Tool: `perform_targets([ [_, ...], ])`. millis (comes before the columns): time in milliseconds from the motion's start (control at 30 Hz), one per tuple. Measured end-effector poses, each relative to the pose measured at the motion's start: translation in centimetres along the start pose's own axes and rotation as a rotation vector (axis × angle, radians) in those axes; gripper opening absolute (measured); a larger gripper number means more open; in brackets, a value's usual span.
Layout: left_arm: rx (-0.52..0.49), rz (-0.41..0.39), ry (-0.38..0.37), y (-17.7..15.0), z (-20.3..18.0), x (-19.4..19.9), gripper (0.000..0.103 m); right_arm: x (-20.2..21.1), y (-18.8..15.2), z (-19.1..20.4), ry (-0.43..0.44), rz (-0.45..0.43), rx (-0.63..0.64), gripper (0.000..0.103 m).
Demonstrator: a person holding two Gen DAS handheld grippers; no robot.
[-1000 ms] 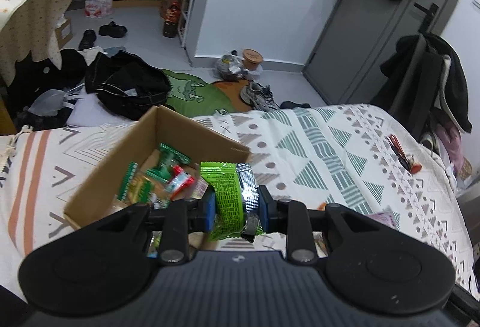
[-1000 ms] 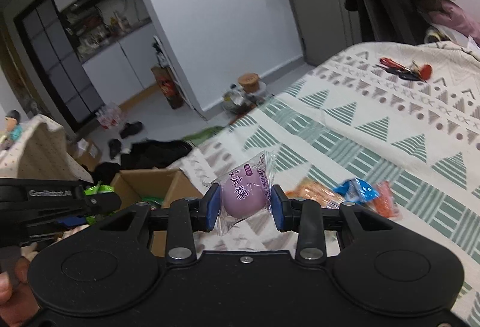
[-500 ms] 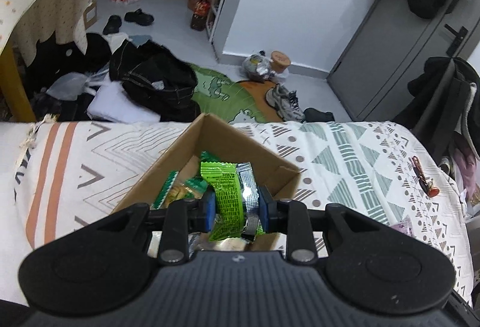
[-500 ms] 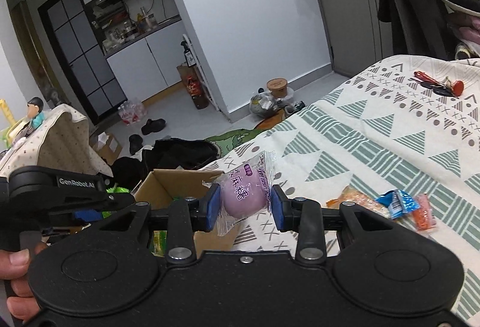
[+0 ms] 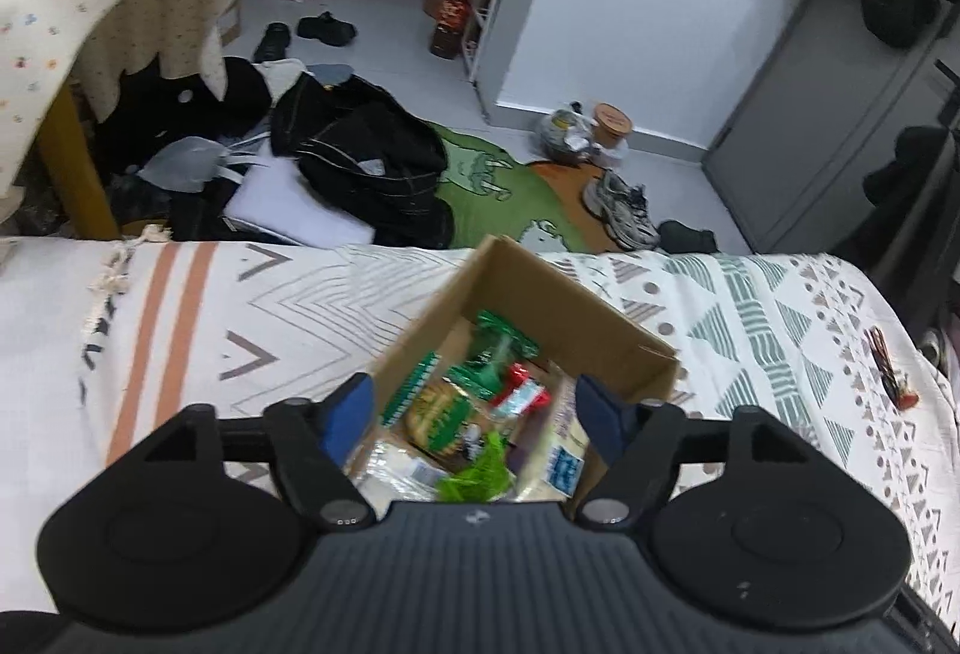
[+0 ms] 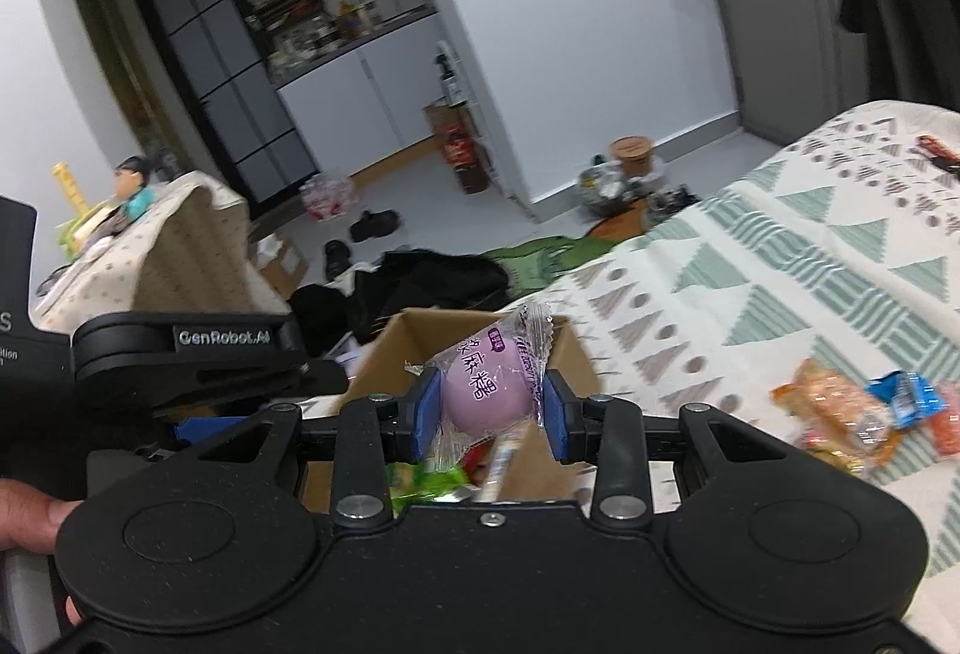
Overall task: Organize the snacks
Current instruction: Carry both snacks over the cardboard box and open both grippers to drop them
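Purple mochi (image 6: 487, 389), a soft round sweet in a clear crinkly wrapper, clamped across its middle between the blue pads of the right tool (image 6: 487, 411), just above the near rim of the box (image 6: 414, 348). It is judged light and squashy, with a slippery film; the belly is the place to hold it, with gentle pressure, since the twisted wrapper ends would slide or tear. The box is cardboard, open-topped, standing on the patterned bed (image 5: 780, 306), and already holds a heap of packets. The left tool (image 5: 474, 408) stands with its jaws wide apart and empty, directly over the box. The green packet (image 5: 477, 477) lies on top of the heap below it, blurred, so its exact resting pose is uncertain.

Compared with half a second ago, the left tool has let go of the green packet, which has dropped into the box, and the right tool has carried the mochi closer, from beside the box to its edge. Loose snacks (image 6: 858, 411) remain on the bed to the right, well apart from the box.
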State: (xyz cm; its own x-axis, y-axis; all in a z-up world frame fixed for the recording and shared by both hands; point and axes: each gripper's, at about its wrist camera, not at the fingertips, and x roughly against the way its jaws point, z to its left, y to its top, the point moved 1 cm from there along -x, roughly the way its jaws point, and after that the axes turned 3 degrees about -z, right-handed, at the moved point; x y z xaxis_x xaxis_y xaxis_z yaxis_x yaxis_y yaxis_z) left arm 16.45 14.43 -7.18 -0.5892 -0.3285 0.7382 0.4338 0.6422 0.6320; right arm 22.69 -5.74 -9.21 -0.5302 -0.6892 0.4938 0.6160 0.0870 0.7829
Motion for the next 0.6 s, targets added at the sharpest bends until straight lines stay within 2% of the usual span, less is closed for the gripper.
perform_targets([
  [100, 0.023, -0.001, 0.019, 0.1, 0.7, 0.4, 0.077, -0.4, -0.3, 0.7, 0.051, 0.02, 0.007, 0.037],
  [200, 0.042, 0.003, 0.048, 0.0, 1.3, 0.8, 0.078, -0.5, -0.6, 0.9, 0.088, 0.045, -0.004, 0.053],
  [400, 0.05, -0.006, 0.069, -0.5, 1.5, 2.1, 0.081, 1.2, 0.0, -0.7, 0.047, 0.028, -0.051, 0.061],
  [533, 0.036, -0.018, 0.063, -0.9, 0.7, 2.9, 0.083, 2.5, 0.2, -1.9, -0.004, 0.012, -0.058, 0.074],
  [600, 0.027, -0.022, 0.058, -1.3, 0.2, 3.2, 0.085, 3.1, 0.3, -2.6, -0.025, 0.005, -0.06, 0.077],
])
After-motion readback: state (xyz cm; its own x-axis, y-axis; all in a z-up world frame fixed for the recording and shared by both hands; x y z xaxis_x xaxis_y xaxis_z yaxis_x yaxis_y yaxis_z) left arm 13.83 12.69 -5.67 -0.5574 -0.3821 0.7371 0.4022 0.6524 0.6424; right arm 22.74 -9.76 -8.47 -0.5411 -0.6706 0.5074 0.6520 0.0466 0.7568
